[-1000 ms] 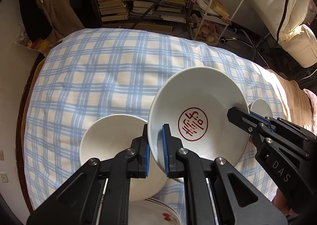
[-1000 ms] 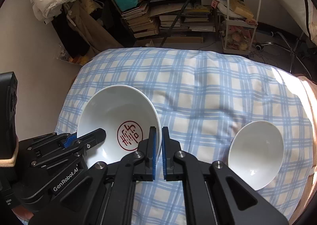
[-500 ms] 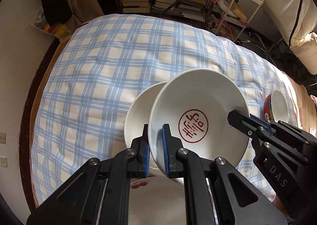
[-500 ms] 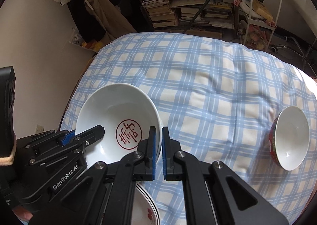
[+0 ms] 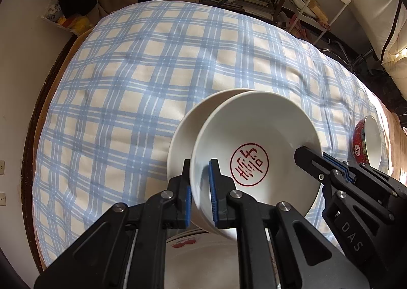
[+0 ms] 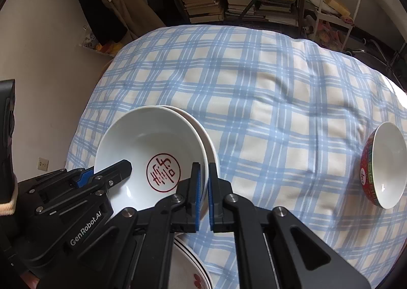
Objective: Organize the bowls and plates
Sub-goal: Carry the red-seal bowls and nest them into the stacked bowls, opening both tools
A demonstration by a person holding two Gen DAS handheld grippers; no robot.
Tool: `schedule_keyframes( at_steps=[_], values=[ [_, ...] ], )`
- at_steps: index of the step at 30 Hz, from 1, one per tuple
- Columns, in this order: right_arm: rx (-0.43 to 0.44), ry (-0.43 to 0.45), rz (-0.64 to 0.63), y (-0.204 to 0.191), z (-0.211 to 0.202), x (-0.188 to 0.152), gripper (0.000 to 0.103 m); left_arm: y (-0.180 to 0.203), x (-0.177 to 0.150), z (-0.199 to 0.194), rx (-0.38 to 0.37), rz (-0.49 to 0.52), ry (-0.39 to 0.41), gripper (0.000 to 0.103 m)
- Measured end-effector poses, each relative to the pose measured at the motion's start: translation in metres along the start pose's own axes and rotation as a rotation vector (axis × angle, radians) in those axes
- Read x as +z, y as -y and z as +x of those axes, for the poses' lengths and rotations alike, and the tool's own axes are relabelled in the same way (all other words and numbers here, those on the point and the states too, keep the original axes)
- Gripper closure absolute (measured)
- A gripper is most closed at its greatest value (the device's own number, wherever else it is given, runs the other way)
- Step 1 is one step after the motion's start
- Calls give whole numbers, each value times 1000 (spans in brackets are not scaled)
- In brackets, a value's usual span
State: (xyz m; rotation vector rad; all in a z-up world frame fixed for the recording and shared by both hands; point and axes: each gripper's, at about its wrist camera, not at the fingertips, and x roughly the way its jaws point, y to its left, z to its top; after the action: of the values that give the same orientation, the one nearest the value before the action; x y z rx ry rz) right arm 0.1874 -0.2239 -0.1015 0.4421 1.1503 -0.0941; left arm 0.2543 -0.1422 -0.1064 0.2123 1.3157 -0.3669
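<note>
- My left gripper (image 5: 199, 188) clamps narrowly on the white ceramic bowl with a red seal (image 5: 254, 136), rim at 9 o'clock.
- My right gripper (image 6: 206, 197) pinches its 3 o'clock rim, nearly closed.

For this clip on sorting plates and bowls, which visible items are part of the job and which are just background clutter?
Part of the job:
- stamped bowl, held by both the left gripper and right gripper
- plain white bowl under it
- red-sided bowl
- cherry plate

Lying about:
- stacked books
- white cart
- checked cloth
</note>
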Motion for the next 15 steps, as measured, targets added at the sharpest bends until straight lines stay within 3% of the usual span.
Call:
schedule_keyframes(
  at_steps=[15],
  values=[
    [-38,-27,-70,-8,14,5,96,-2,1,12,16,34,-19,90]
  ],
)
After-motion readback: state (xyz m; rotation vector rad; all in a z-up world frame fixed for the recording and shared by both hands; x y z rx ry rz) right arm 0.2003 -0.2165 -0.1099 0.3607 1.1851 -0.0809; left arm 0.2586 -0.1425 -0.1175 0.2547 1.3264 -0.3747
